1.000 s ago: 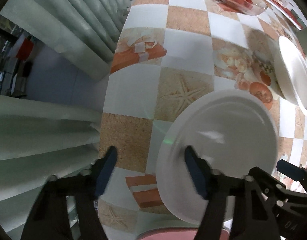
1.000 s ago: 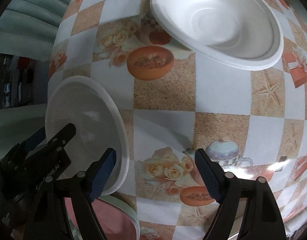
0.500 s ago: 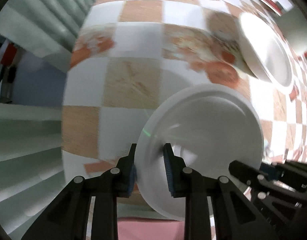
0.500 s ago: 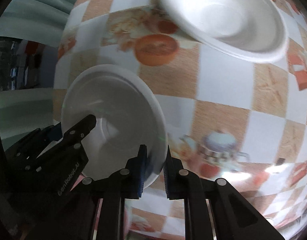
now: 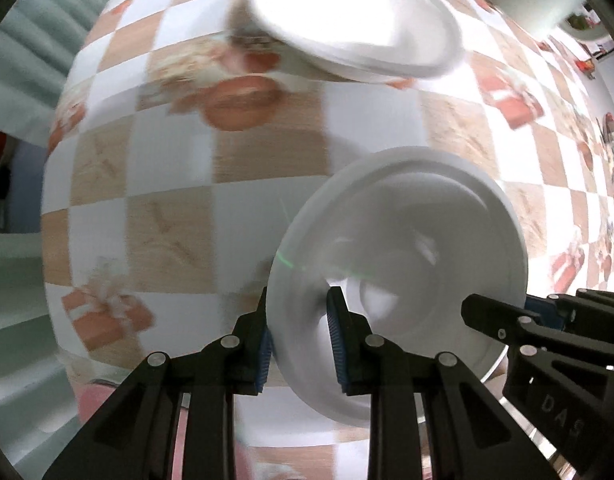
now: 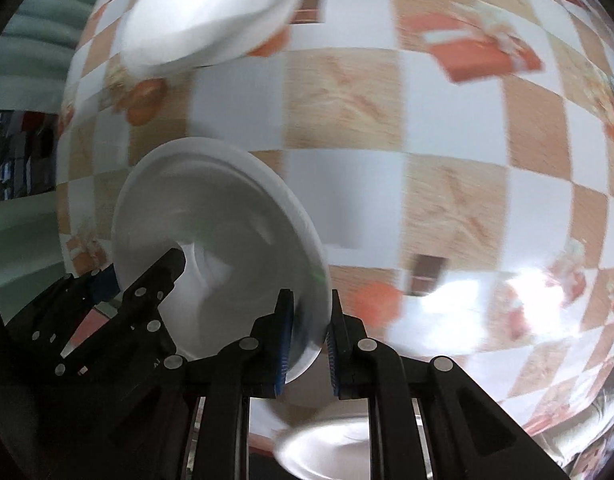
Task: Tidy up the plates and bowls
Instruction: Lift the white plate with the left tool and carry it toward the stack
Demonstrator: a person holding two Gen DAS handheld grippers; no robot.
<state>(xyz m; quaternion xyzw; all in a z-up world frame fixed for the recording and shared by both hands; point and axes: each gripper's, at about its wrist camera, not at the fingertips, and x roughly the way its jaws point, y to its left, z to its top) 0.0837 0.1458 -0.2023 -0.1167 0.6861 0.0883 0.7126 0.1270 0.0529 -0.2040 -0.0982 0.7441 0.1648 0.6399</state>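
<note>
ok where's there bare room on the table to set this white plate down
The widest bare stretch of tablecloth lies to the right of the held plate in the right wrist view, out to the table's far edge. There is also a bare patch left of the plate in the left wrist view. It is crowded toward the big white bowl, and another white dish sits below the right claw.

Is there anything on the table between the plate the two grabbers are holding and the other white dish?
Nothing visible. The left gripper and right gripper pinch opposite rims of the white plate. Between it and the white bowl lies only bare checkered tablecloth, though the pictures are blurred.
</note>
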